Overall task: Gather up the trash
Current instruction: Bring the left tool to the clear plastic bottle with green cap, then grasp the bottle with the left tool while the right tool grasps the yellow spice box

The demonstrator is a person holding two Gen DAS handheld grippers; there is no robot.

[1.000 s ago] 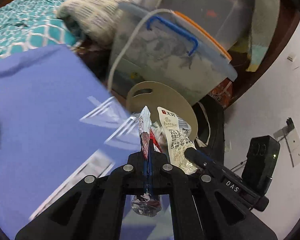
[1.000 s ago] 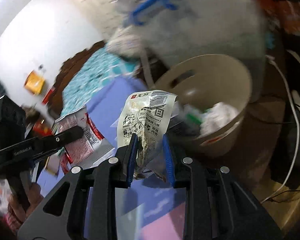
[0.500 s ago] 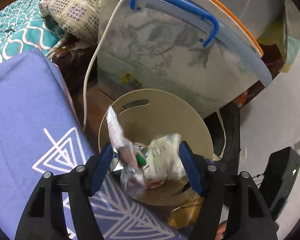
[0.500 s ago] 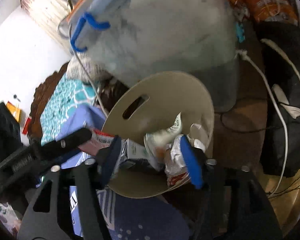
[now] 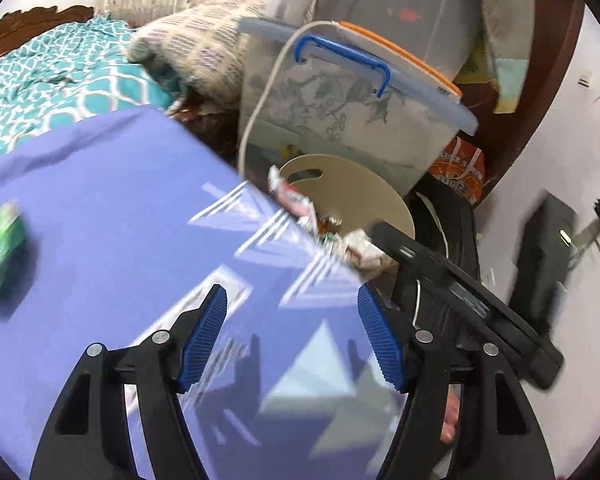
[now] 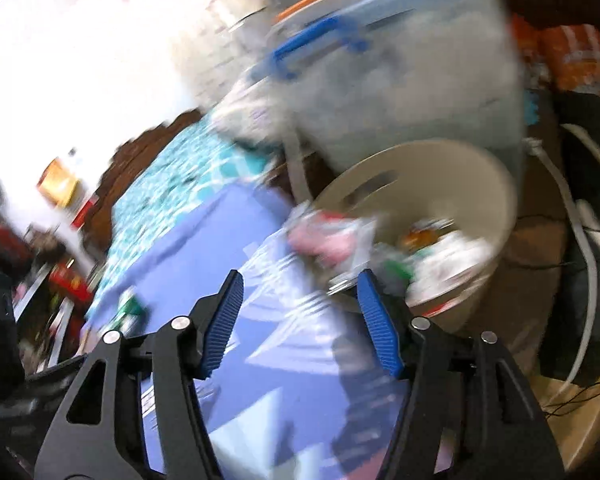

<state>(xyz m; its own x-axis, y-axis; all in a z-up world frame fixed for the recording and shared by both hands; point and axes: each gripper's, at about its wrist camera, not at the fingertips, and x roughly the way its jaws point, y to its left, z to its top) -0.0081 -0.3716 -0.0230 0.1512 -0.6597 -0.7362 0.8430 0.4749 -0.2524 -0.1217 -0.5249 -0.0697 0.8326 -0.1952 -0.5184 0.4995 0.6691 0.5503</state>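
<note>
Beige plastic bin (image 5: 364,196) is my landmark: it sits just off the corner of the purple mat (image 5: 112,216), below the grey storage box (image 5: 340,116). Wrappers (image 5: 356,246) lie inside it, and one red-and-white wrapper (image 5: 290,194) hangs over its rim on the mat side.

My left tongs (image 5: 292,338) stand wide apart with nothing between them, over the mat and short of the bin. My right tongs (image 6: 300,322) have just been closing a little, yet they are parted and hold nothing, also on the mat side of the bin.

A green packet (image 5: 0,252) lies on the mat, well away from the bin, not yet collected.

Risks, as I judge them: the wrapper on the rim may slip back onto the mat if either tongs brushes it. Both views are smeared, so a hasty grab at the green packet could miss or push it off the mat. The white cable (image 5: 260,108) beside the bin could snag.
</note>
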